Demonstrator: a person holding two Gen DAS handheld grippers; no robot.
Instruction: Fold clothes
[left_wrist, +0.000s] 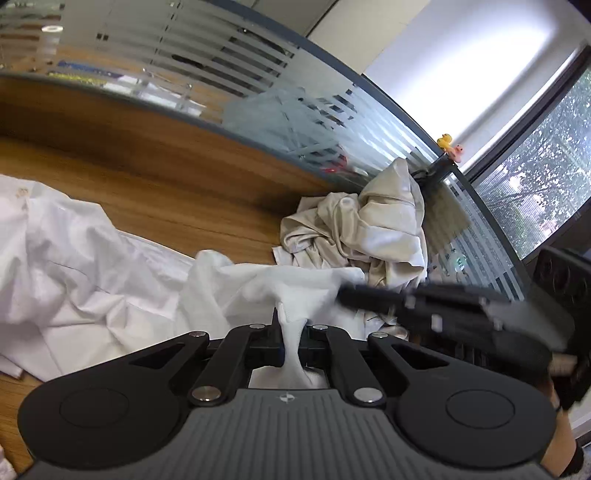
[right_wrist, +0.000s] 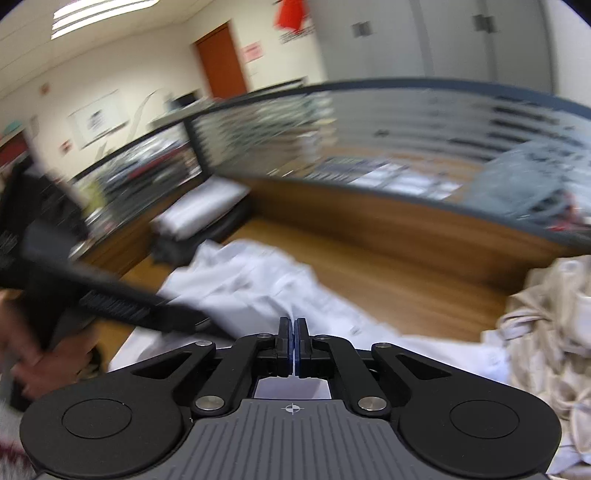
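Note:
A white shirt (left_wrist: 85, 273) lies crumpled across the wooden desk (left_wrist: 177, 184); it also shows in the right wrist view (right_wrist: 258, 280). My left gripper (left_wrist: 293, 328) is shut on a bunched fold of the white shirt, pulled up between its jaws. My right gripper (right_wrist: 293, 332) is shut with a thin edge of white cloth between its pads. The right gripper's dark body (left_wrist: 443, 302) reaches in from the right in the left wrist view. The left gripper's body (right_wrist: 110, 302) crosses the left of the right wrist view, blurred.
A crumpled beige garment (left_wrist: 369, 229) is heaped at the desk's right end, also in the right wrist view (right_wrist: 546, 332). A striped glass partition (left_wrist: 258, 81) rims the desk. Folded white clothes (right_wrist: 199, 210) are stacked at the far left corner.

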